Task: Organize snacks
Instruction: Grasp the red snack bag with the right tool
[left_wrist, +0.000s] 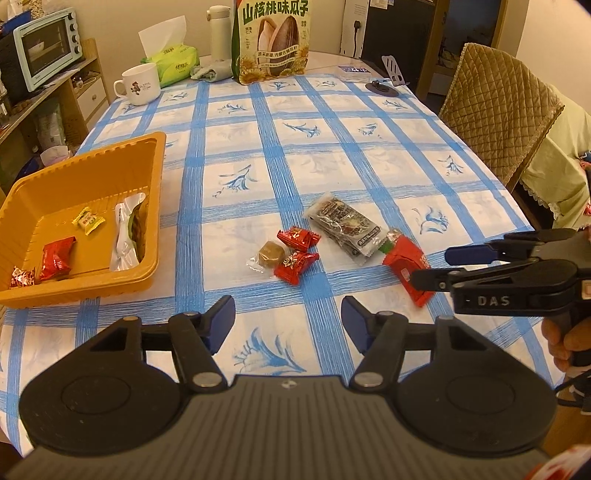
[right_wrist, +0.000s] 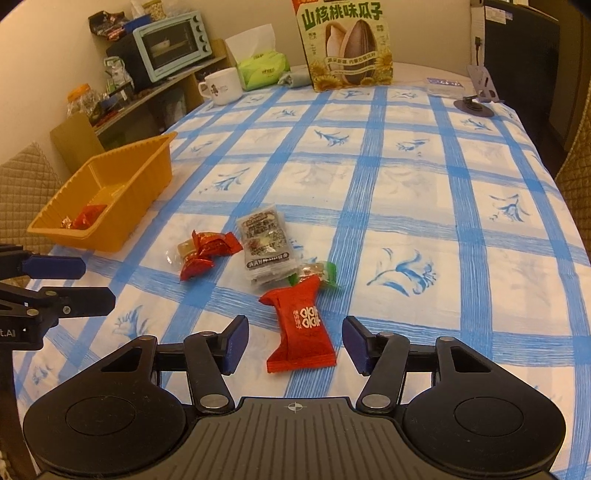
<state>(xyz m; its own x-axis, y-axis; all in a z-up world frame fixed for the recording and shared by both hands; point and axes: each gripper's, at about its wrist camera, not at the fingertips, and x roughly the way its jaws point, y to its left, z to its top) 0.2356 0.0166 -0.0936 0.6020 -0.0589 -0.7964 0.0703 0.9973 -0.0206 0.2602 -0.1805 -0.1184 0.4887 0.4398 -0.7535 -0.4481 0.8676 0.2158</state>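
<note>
From the left wrist view, our left gripper (left_wrist: 288, 314) hangs over bare tablecloth (left_wrist: 332, 155) with its fingers apart and nothing between them. Ahead lie two small red candies (left_wrist: 297, 251) touching a brown cube sweet in clear wrap (left_wrist: 269, 254), with grey-black sachets (left_wrist: 345, 229) just beyond. The orange tray (left_wrist: 155, 206) sits to the left and already holds a red packet (left_wrist: 56, 257), a yellow candy (left_wrist: 88, 220) and a white pouch (left_wrist: 125, 236). We judge the risk here to be a pinch that catches two wrappers at once, since the candies overlap; closing on a loose twisted end could also let a sweet slip free on the way to the tray.

From the right wrist view, our right gripper (right_wrist: 295, 341) has its fingers apart on either side of the large red snack packet (right_wrist: 301, 332), and no pad visibly presses it. The packet's far end lies against a green-wrapped sweet (right_wrist: 321, 271) and the sachets (right_wrist: 266, 243). If we close off-centre, the slick wrapper may skid or twist out; lifting could drag the neighbours. The left gripper's fingers (right_wrist: 62, 267) sit close by, so crossing towards the tray (right_wrist: 110, 173) risks a collision.
</note>
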